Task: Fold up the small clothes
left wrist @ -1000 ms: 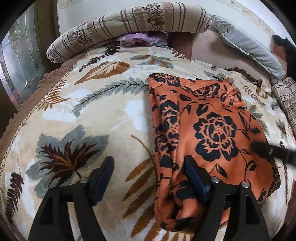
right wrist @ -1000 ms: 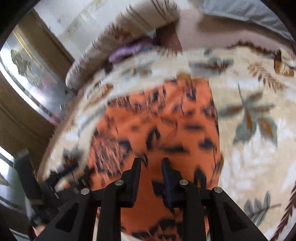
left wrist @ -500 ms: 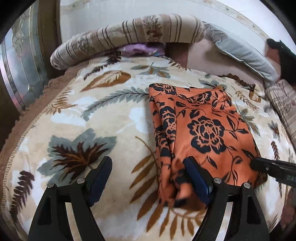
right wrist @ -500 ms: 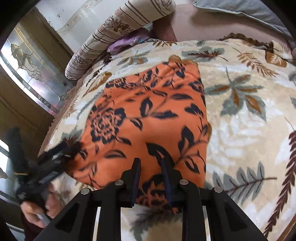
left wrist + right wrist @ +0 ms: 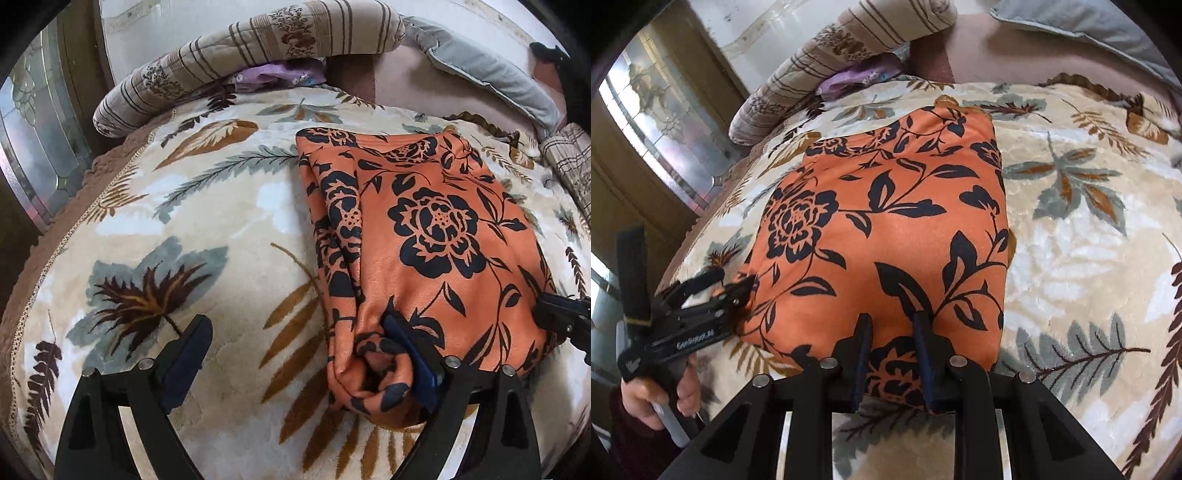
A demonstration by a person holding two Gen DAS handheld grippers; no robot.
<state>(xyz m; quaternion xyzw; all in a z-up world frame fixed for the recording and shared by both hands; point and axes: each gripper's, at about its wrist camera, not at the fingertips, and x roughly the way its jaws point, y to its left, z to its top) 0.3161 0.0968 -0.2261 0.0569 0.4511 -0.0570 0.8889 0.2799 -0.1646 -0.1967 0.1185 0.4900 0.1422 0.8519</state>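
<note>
bare blanket (image 5: 229,206) left, bolster (image 5: 258,48) behind

We see the folded garment (image 5: 436,236) lying on the blanket (image 5: 207,206), right of its middle. Behind it, the striped bolster (image 5: 258,62) lies across the far edge, over a small cloth (image 5: 277,75). A cushion (image 5: 491,77) sits behind, to the right.

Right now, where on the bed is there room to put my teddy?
Left of the orange cloth, the leaf blanket lies bare up to the striped bolster. It is bare right of the cloth too. The near edge is crowded with both grippers.
</note>
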